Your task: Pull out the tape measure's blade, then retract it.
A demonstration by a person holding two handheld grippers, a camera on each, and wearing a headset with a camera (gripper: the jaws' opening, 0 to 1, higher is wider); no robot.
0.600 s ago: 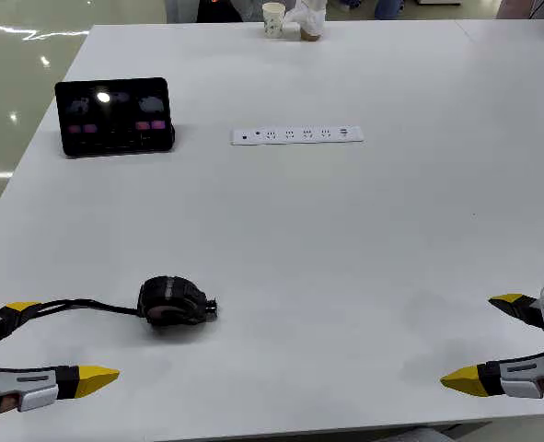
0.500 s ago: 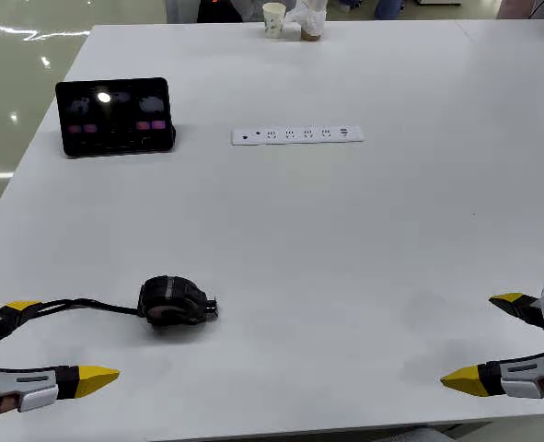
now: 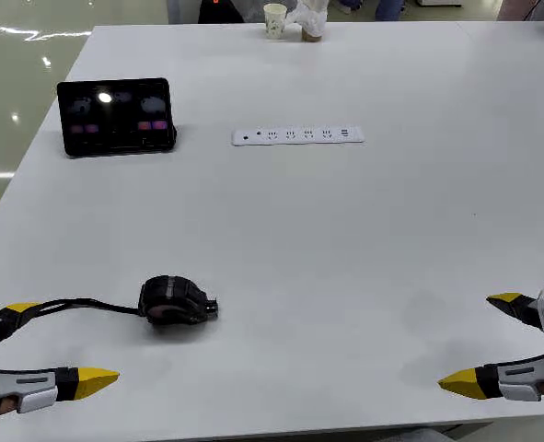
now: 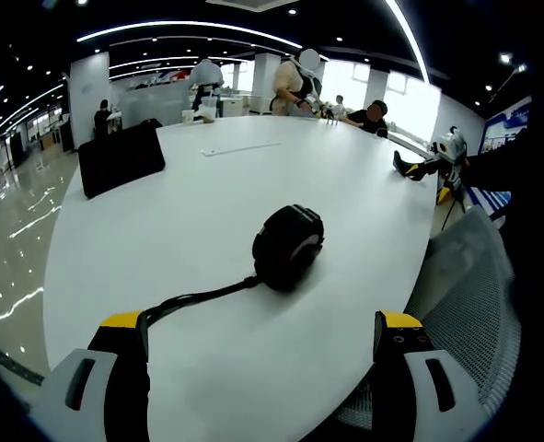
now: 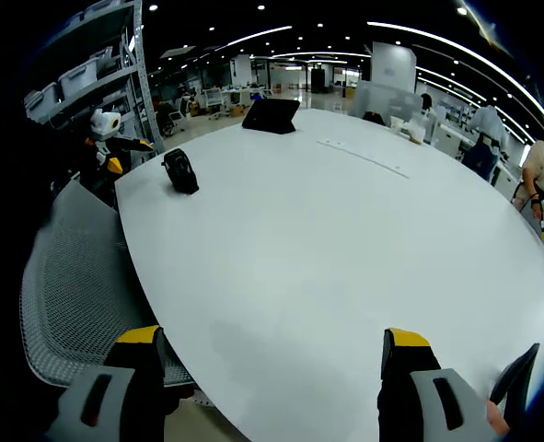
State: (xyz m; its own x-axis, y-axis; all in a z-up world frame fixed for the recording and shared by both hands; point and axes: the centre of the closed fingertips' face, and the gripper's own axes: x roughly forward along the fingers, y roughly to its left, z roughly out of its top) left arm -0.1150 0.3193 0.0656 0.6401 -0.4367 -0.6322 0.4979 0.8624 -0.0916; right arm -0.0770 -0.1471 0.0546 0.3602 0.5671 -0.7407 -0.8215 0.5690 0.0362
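A black tape measure [image 3: 173, 300] lies on the white table [image 3: 327, 230] at the near left, with a black wrist strap [image 3: 83, 304] trailing left toward my left gripper [image 3: 58, 343]. That gripper stands open at the table's near left corner, its yellow-tipped jaws wide apart and nothing between them. In the left gripper view the tape measure [image 4: 288, 245] sits just ahead of the left gripper [image 4: 260, 320], the strap [image 4: 198, 296] running to the left jaw. My right gripper [image 3: 486, 341] is open at the near right edge, far from the tape measure [image 5: 180, 171]. No blade is out.
A black tablet-like screen [image 3: 115, 115] stands at the far left and a white power strip [image 3: 297, 135] lies mid-table. A paper cup [image 3: 273, 18] and crumpled wrapping sit at the far edge. A grey mesh chair [image 5: 69, 295] is by the near edge. People stand at distant benches.
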